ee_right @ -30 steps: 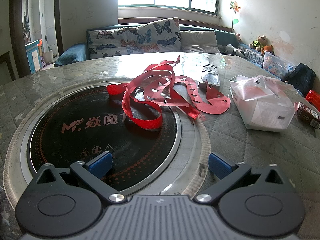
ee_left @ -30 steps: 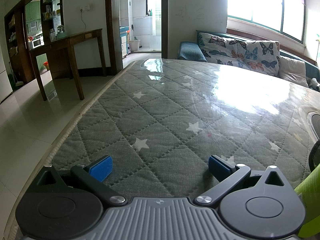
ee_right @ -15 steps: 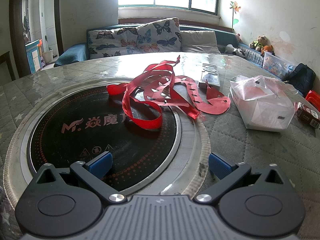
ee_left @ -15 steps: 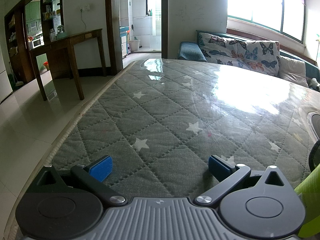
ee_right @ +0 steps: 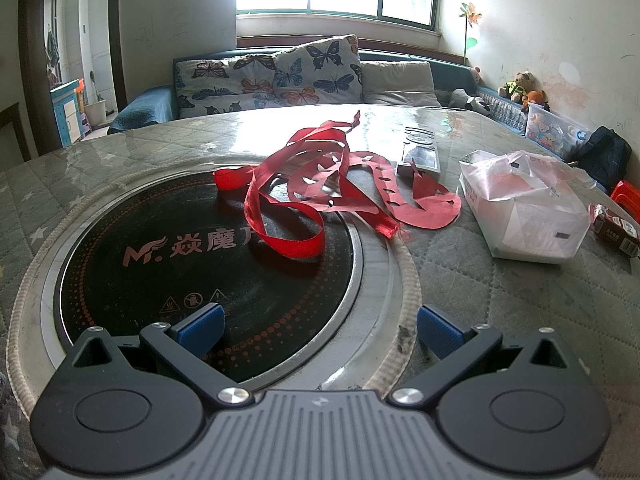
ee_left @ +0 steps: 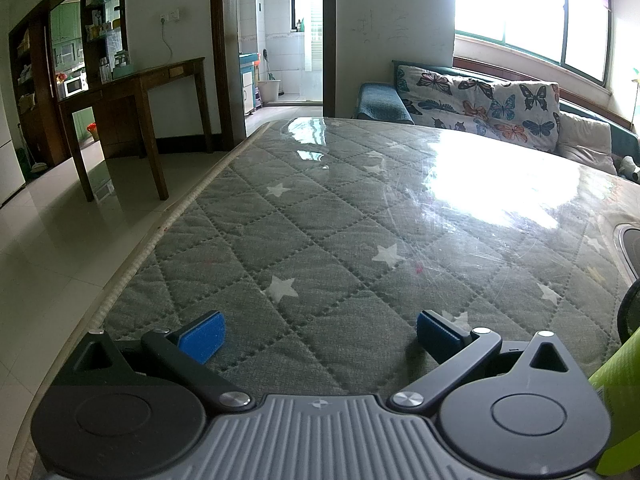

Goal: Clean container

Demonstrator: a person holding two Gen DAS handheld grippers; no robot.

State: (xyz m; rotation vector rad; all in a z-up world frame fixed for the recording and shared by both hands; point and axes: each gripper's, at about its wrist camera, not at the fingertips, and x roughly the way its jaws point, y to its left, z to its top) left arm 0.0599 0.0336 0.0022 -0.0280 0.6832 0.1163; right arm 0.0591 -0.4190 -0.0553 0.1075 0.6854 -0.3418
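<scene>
A round black induction cooktop (ee_right: 168, 248) with a metal rim is set into the table. A tangle of red ribbon (ee_right: 304, 184) and red cut paper (ee_right: 424, 208) lies on its far right side and on the table. My right gripper (ee_right: 318, 330) is open and empty, low over the cooktop's near right rim. My left gripper (ee_left: 318, 334) is open and empty over the quilted grey star-pattern table cover (ee_left: 320, 216); the cooktop's rim (ee_left: 628, 240) shows at the right edge. No container is clearly recognisable.
A white plastic bag over a box (ee_right: 524, 208) sits to the right of the ribbon, a remote control (ee_right: 420, 148) behind it, a small dark packet (ee_right: 616, 228) at the far right. A green object (ee_left: 620, 400) is beside the left gripper. The table's left edge (ee_left: 160, 236) drops to the floor.
</scene>
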